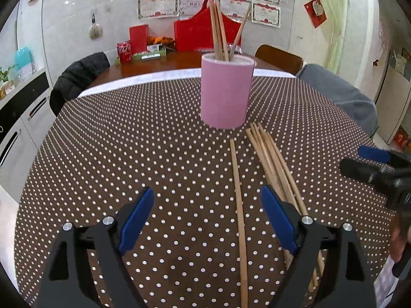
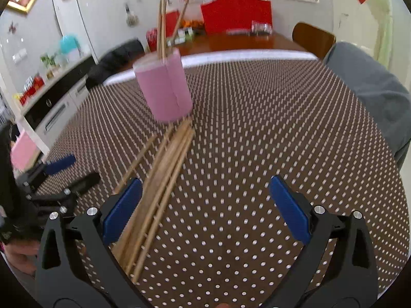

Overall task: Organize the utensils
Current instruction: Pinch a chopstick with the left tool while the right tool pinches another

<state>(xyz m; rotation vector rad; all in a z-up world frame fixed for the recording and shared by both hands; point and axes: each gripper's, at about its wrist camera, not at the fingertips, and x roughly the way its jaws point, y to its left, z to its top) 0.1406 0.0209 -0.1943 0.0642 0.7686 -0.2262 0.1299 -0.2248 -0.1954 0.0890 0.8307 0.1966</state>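
Note:
A pink cylindrical holder (image 1: 225, 92) (image 2: 165, 89) stands upright on the dotted tablecloth with several wooden chopsticks (image 1: 218, 30) (image 2: 162, 28) sticking out of it. In front of it lies a loose bundle of chopsticks (image 1: 272, 159) (image 2: 164, 177), and one single chopstick (image 1: 238, 205) lies apart to their left. My left gripper (image 1: 208, 202) is open above the cloth, the single chopstick running between its fingers untouched. My right gripper (image 2: 205, 195) is open too, its left finger (image 2: 123, 210) over the bundle. Each gripper shows at the other view's edge (image 1: 375, 164) (image 2: 61, 172).
The brown polka-dot tablecloth (image 1: 128, 154) covers a table. A grey cloth-draped chair (image 1: 341, 92) stands at the right, a dark jacket on a chair (image 1: 77, 79) at the left. Red boxes and a red can (image 1: 124, 51) sit on the bare wood behind.

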